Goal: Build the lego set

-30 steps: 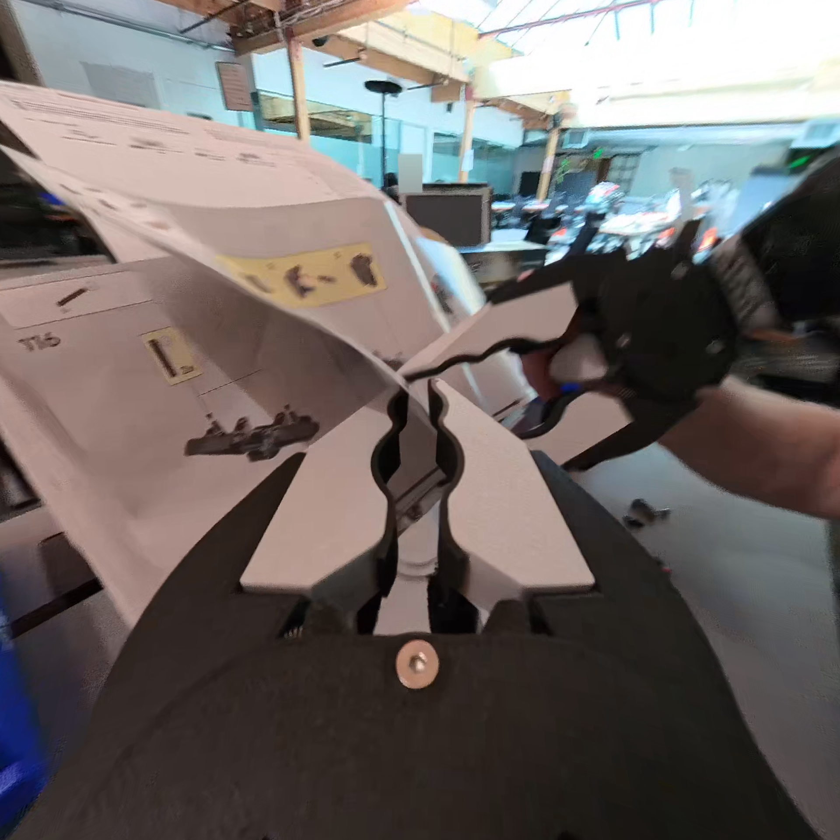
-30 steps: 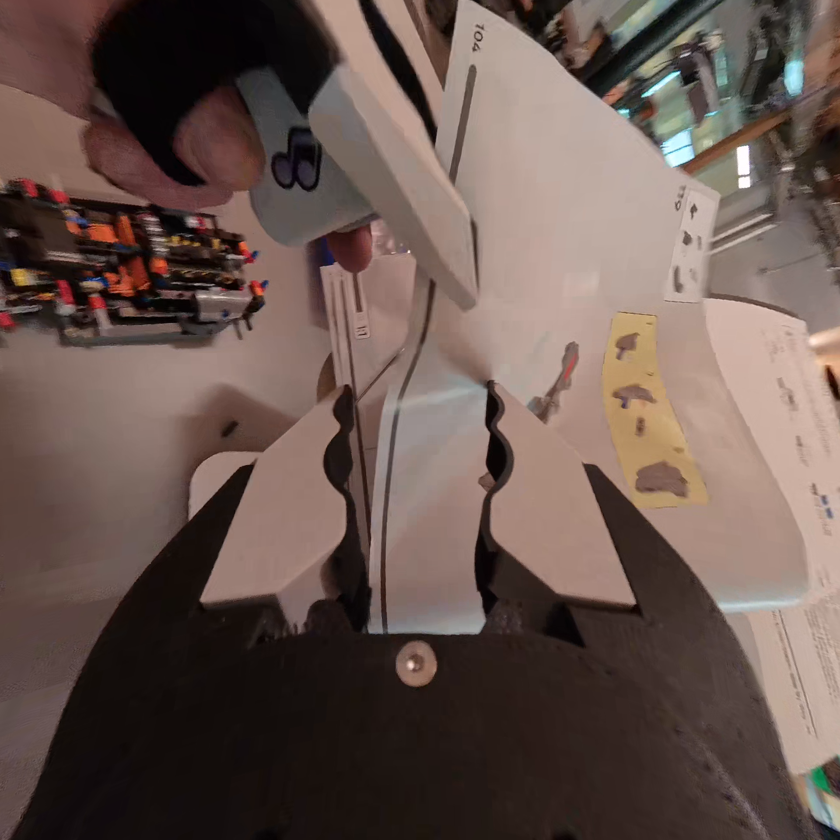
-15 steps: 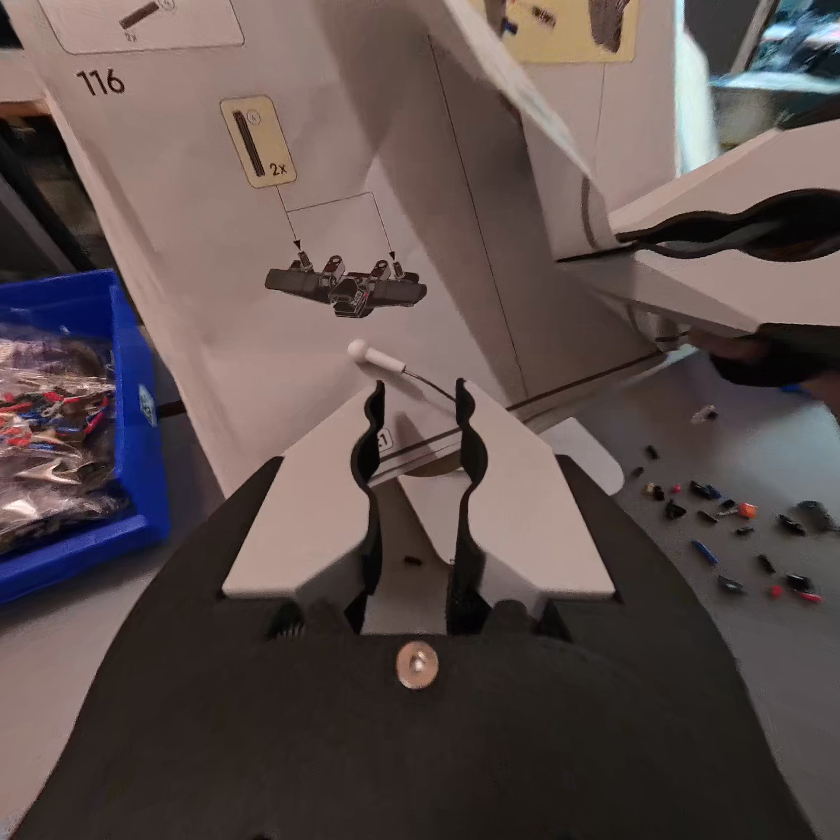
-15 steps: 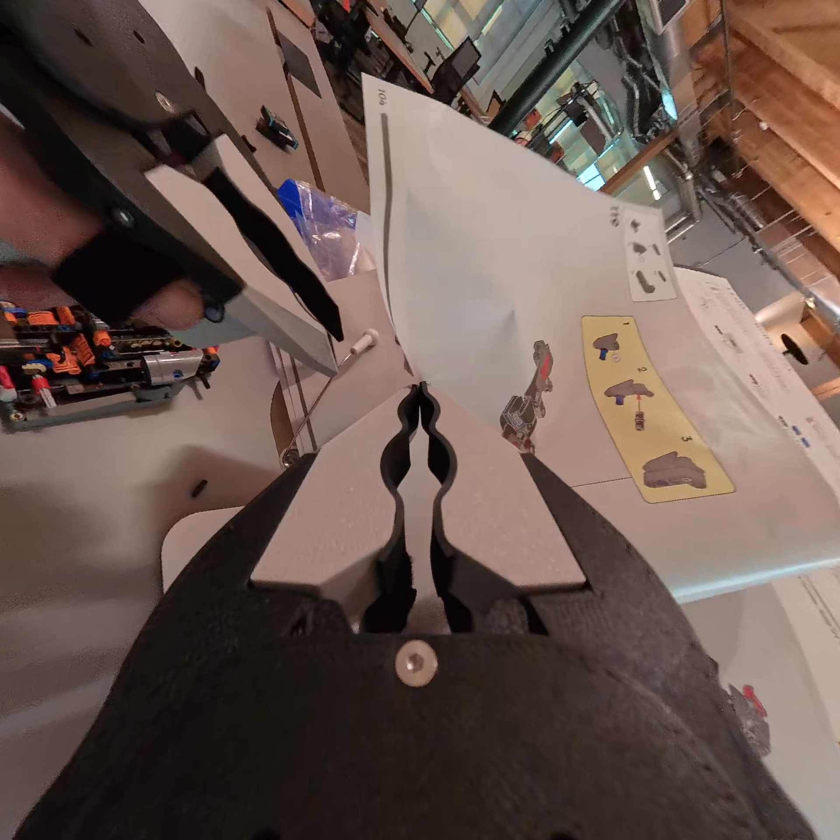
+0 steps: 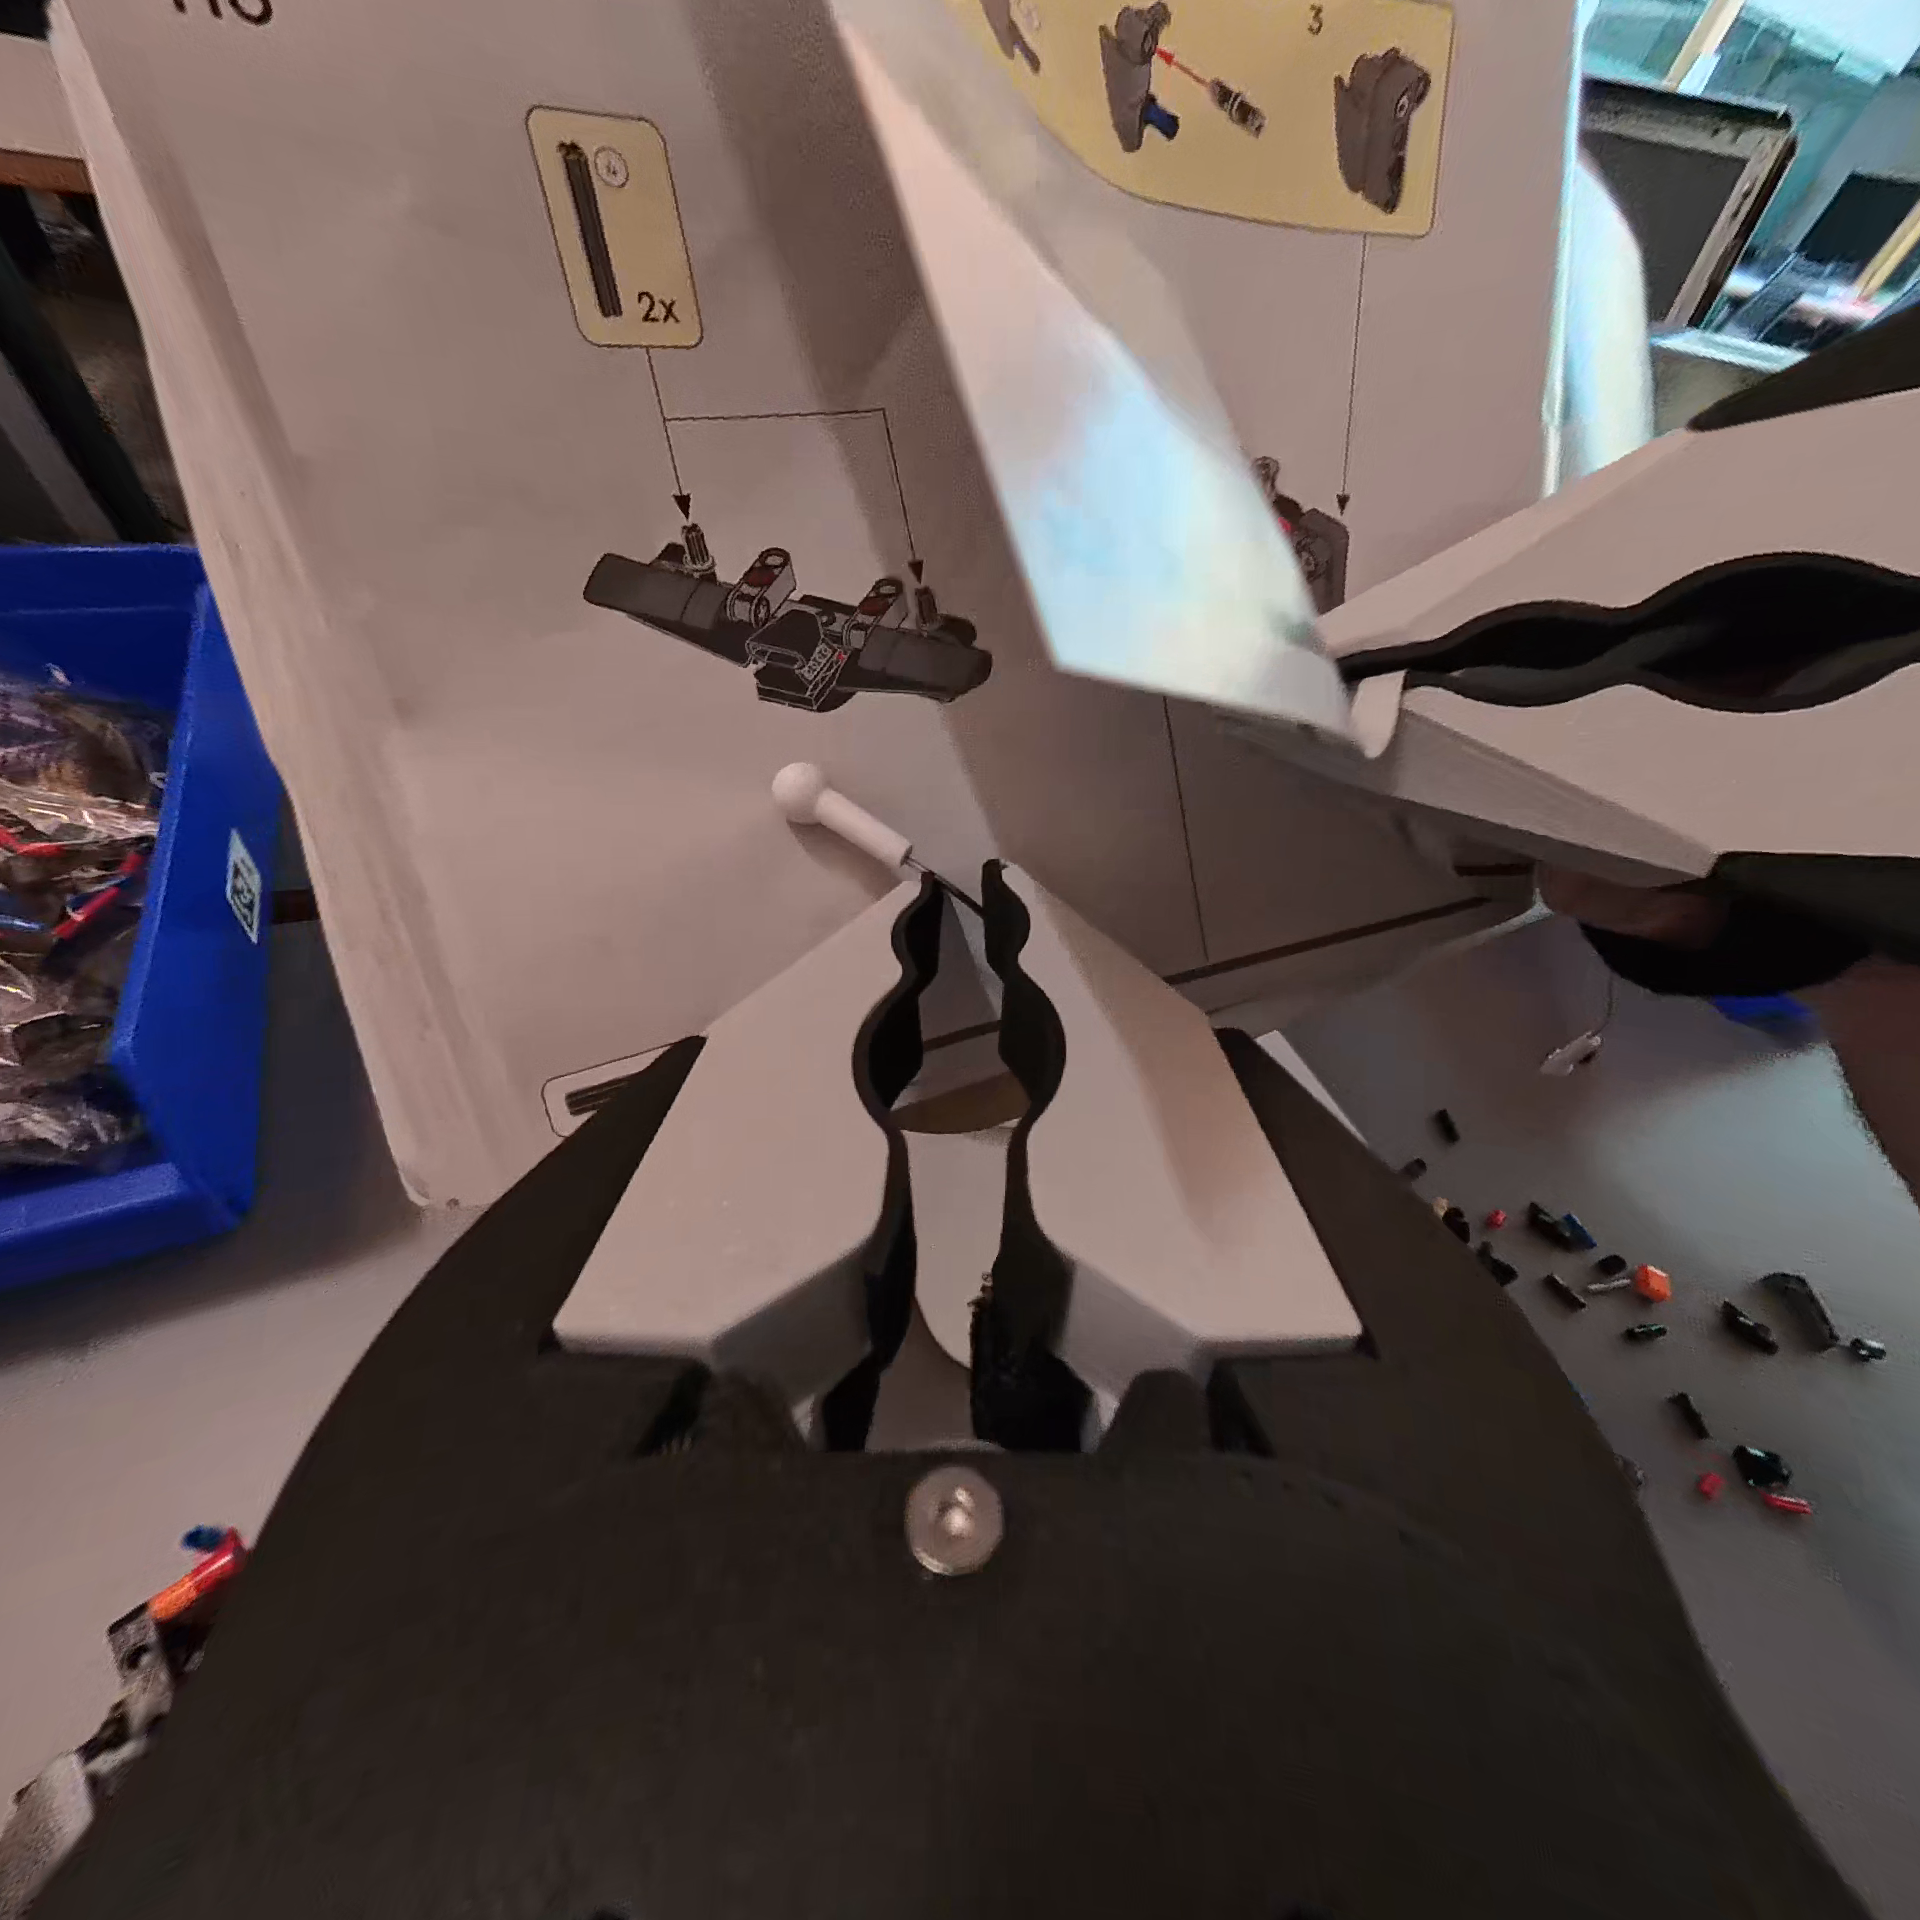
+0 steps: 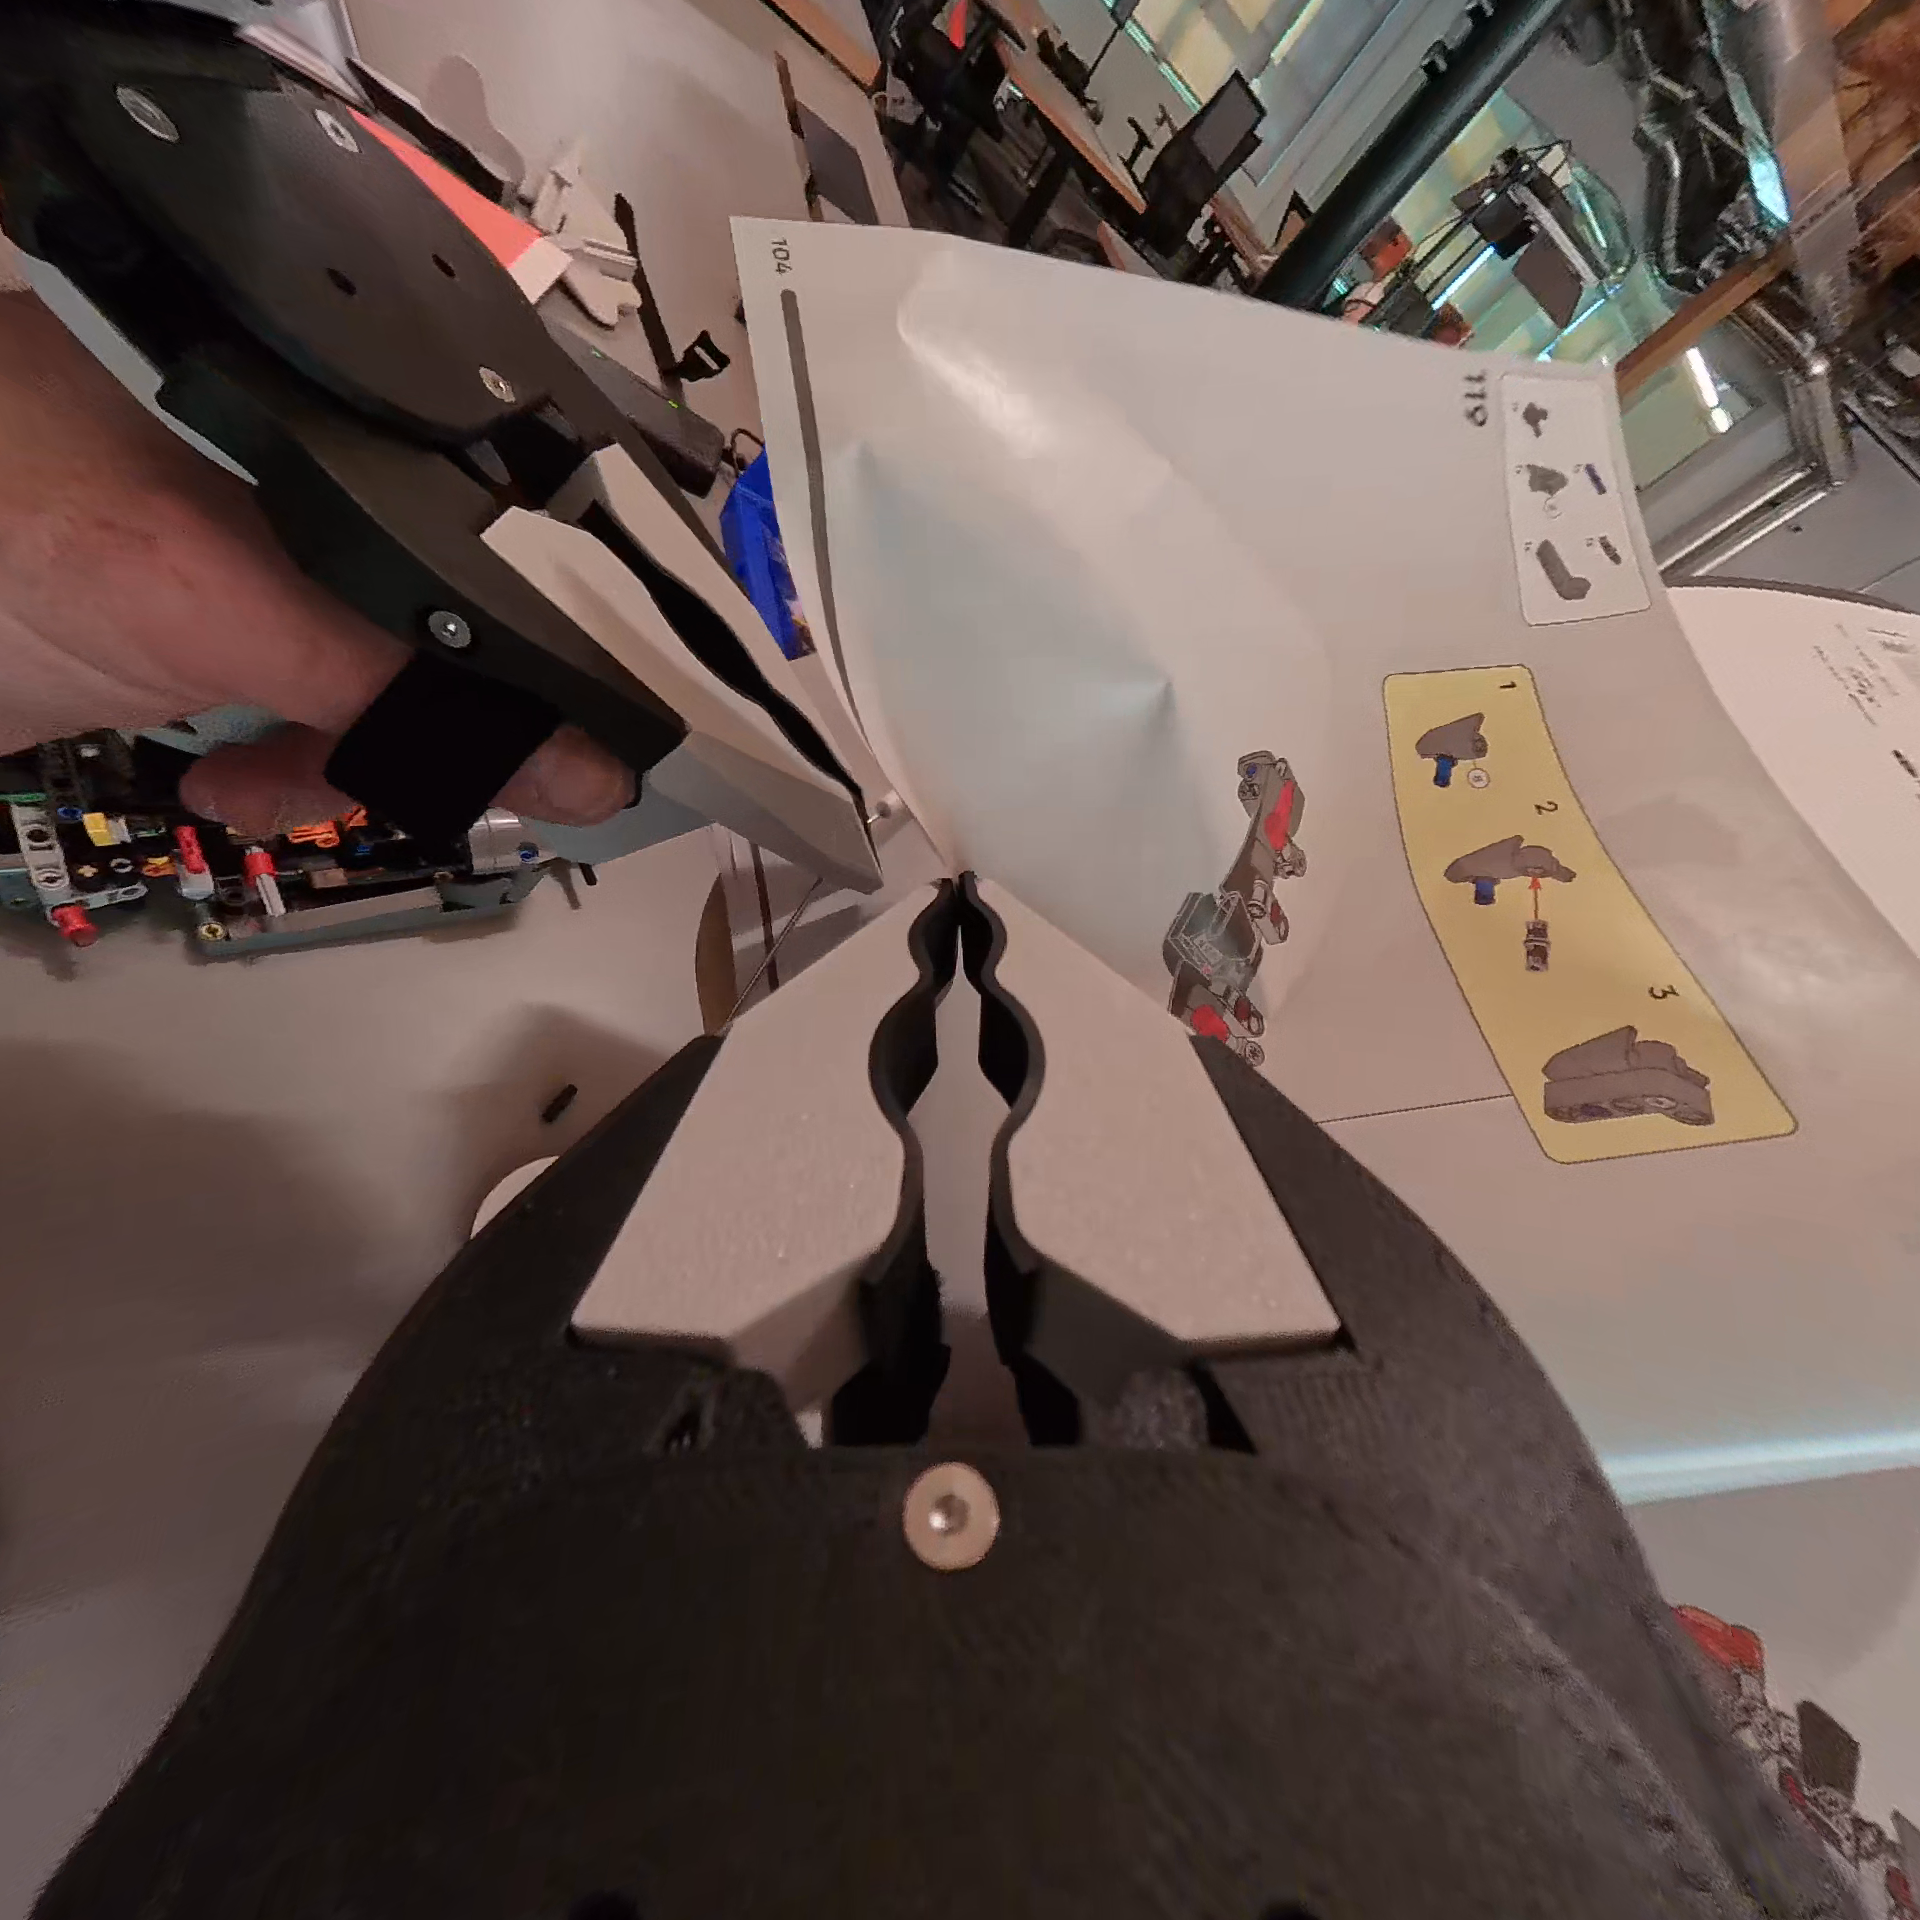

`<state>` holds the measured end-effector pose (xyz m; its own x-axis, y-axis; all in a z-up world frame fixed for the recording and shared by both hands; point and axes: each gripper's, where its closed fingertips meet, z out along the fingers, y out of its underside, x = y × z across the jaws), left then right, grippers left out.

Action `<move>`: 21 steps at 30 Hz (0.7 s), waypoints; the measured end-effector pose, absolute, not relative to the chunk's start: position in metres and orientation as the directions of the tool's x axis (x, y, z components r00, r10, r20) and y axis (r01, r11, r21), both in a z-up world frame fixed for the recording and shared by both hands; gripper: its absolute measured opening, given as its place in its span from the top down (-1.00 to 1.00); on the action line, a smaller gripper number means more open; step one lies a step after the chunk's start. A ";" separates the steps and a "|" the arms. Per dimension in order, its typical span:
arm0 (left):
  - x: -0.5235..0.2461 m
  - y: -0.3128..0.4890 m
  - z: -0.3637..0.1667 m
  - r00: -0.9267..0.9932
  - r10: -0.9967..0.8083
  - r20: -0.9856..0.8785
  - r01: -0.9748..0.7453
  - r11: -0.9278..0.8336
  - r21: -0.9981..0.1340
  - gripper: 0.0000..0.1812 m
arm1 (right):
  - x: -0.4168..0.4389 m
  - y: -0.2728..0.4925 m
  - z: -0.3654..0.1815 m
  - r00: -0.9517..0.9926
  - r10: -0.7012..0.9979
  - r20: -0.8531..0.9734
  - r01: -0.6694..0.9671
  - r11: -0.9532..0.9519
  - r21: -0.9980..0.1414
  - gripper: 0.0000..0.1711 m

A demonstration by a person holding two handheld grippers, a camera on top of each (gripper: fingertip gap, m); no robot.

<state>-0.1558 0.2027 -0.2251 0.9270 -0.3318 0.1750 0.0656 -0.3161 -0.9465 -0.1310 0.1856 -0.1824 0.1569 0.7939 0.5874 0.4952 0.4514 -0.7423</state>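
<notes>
The instruction booklet (image 5: 499,644) stands upright on the grey table, and it also shows in the right wrist view (image 6: 1049,582). My right gripper (image 6: 957,883) is shut on the edge of a lifted page; it also shows in the left wrist view (image 5: 1351,675), pinching that page's corner. My left gripper (image 5: 961,881) is closed to a narrow gap around the thin wire of the white ball-tipped page-holder rod (image 5: 821,805) at the booklet's foot. It also shows in the right wrist view (image 6: 868,831). A part-built lego model (image 6: 260,883) lies on the table to the left.
A blue bin (image 5: 177,935) with bagged parts stands left of the booklet. Several small loose pieces (image 5: 1652,1288) lie scattered on the table to the right. More pieces (image 5: 197,1569) lie at the near left. Desks and monitors stand in the background. Tip to tip, the grippers are about 5 cm apart. Both grippers' tips are roughly 25 cm from the part-built lego model (image 6: 260,883).
My left gripper let go of the page, dropped to the booklet's foot and closed around the holder wire. My right gripper shut on the page and swung it further over.
</notes>
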 end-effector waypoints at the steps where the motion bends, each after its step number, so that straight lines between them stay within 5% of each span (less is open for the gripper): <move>1: -0.156 0.202 -0.225 0.924 -0.333 0.188 0.082 -0.308 -0.948 0.94 | -0.131 0.185 -0.182 0.153 0.798 0.583 0.491 0.451 -0.745 1.00; 6: -0.155 0.202 -0.223 0.911 -0.358 0.204 0.107 -0.271 -0.957 0.95 | -0.132 0.185 -0.183 0.145 0.798 0.586 0.501 0.451 -0.739 0.99; 12: -0.155 0.199 -0.220 0.898 -0.377 0.225 0.164 -0.188 -0.968 0.97 | -0.143 0.183 -0.193 0.068 0.903 0.423 0.566 0.315 -0.762 0.69; 21: -0.161 0.183 -0.220 0.876 -0.375 0.303 0.331 0.010 -0.944 1.00 | -0.149 0.207 -0.217 0.113 0.933 0.343 0.691 0.174 -0.701 0.69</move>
